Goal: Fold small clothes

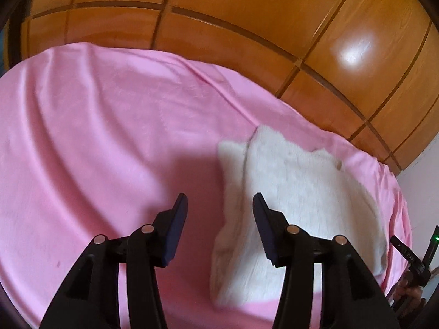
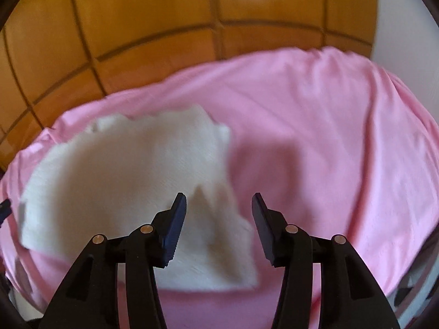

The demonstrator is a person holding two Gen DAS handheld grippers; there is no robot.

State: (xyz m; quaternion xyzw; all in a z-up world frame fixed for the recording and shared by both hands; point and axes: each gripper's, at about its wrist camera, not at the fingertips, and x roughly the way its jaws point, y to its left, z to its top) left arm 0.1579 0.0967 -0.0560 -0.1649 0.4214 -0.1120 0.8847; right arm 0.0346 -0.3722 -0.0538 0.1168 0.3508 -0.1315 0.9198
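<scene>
Left gripper (image 1: 219, 205): black fingers are filling the bottom of its own view, jaws standing apart with nothing between the dark pads, only sheet and a garment edge showing beyond the gap.
Right gripper (image 2: 219, 205): jaws are likewise standing apart and gripping nothing; the garment's near corner is showing below the gap.
Left view only: a dark device (image 1: 411, 257) with a green light is showing at 4 o'clock, with a hand (image 1: 408, 293) under it.
Right view only: a dark tip (image 2: 4, 208) is poking in at 9 o'clock, and white wall is showing at 1 o'clock.
White garment (image 1: 296, 200): it is lying flat on the pink sheet (image 1: 109, 137), right of centre in the left view and left of centre in the right view (image 2: 123, 178).
Look: fuzzy, cream-white, knit-like, with one side flap doubled over; blur is hiding finer detail.
Long axis: in the left view it is running from 6 o'clock up toward 12 o'clock, the notched end lying toward the wooden panels (image 1: 247, 27).
</scene>
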